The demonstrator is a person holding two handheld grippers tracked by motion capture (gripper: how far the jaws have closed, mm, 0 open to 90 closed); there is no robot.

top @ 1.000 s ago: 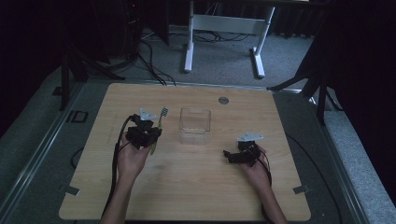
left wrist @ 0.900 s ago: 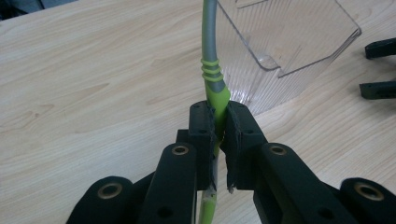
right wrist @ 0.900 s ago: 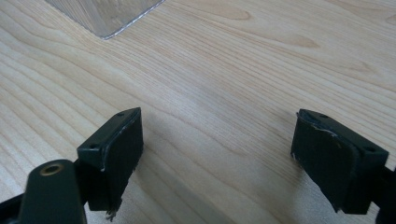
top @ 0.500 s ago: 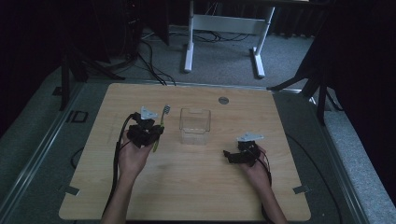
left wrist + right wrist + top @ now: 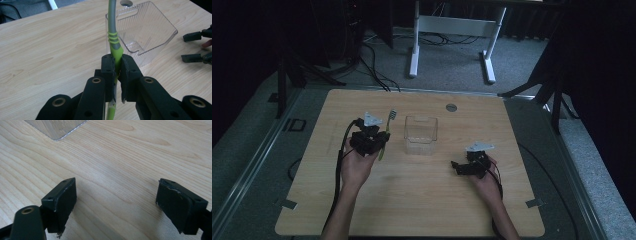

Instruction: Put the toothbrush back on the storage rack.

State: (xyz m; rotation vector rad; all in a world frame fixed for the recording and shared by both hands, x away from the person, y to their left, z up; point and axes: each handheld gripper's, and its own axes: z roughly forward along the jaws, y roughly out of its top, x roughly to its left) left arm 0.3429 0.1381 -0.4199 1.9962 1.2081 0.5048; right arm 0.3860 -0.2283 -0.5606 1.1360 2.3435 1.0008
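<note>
A green and grey toothbrush (image 5: 113, 40) is clamped between the jaws of my left gripper (image 5: 118, 67), its handle running up past a clear plastic bin (image 5: 145, 30). From above, the left gripper (image 5: 373, 134) sits left of the clear bin (image 5: 421, 135), and the toothbrush (image 5: 387, 131) points away with its bristle head near the bin's far left corner. My right gripper (image 5: 458, 167) rests on the table at the bin's near right, jaws wide apart. In its own view the right gripper (image 5: 116, 201) has bare wood between its pads.
The wooden table (image 5: 412, 200) has a round grommet hole (image 5: 451, 107) near its far edge. Cables trail from both grippers along the forearms. A white desk frame (image 5: 452, 30) stands on the grey floor beyond the table.
</note>
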